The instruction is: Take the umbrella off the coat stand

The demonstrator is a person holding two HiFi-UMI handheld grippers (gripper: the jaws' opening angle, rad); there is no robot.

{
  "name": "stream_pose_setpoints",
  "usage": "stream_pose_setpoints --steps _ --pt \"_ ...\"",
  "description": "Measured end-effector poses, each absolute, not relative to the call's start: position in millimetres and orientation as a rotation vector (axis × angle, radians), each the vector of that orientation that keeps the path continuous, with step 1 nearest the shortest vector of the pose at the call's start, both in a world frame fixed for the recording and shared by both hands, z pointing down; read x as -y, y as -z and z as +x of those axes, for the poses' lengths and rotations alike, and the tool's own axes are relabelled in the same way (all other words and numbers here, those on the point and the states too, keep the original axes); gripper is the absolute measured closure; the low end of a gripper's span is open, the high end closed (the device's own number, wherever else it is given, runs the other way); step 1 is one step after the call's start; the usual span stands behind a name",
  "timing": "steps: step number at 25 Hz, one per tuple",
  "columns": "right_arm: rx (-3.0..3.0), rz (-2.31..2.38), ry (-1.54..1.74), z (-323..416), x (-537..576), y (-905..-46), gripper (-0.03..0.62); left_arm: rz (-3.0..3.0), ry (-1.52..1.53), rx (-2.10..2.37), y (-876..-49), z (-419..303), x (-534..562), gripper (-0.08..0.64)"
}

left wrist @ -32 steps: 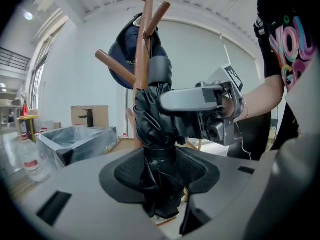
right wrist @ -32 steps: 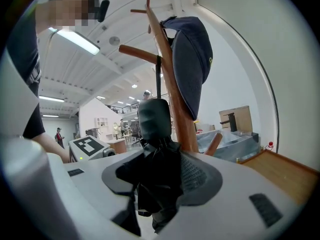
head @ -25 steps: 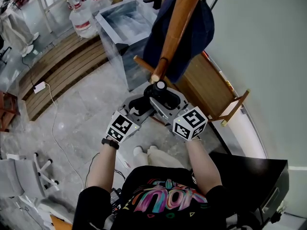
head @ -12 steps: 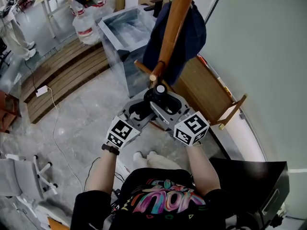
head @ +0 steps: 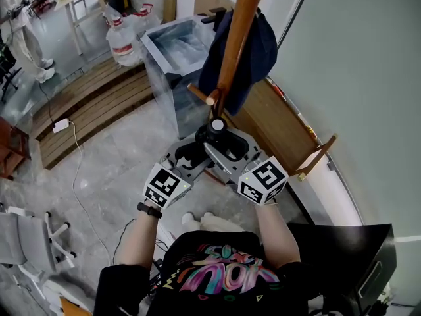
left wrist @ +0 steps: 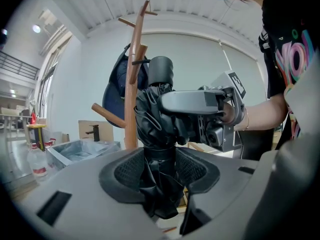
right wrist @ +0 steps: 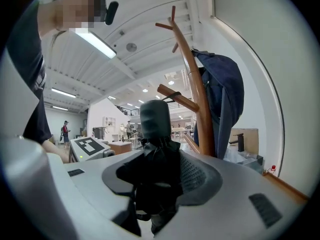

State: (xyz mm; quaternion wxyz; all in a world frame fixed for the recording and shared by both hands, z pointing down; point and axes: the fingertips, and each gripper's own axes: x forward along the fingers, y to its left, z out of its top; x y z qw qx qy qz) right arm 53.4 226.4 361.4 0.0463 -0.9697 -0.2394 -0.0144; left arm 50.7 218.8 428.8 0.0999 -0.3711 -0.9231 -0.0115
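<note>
Room: grey tiled floor (head: 112, 150); wooden coat stand (head: 238, 31) at upper centre.
Umbrella (head: 216, 134): folded, upright, mid-frame, just under a peg.
Left gripper (head: 192, 153): clamps it from lower left.
Right gripper (head: 230, 151): clamps it from lower right, equally near.

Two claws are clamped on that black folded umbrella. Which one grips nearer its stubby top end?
The right claw: it pinches the black folded umbrella just under the stubby cylindrical end, while the left claw clamps the fabric lower down.
</note>
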Motion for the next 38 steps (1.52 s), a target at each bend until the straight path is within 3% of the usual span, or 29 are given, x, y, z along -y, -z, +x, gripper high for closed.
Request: stream_pose_setpoints --steps 38 --pt "0.373 -3.053 -0.018 55.7 -117.8 -328.4 0.380 -1.125 0.023 2.728 -393.6 57.1 -113.7 0.364"
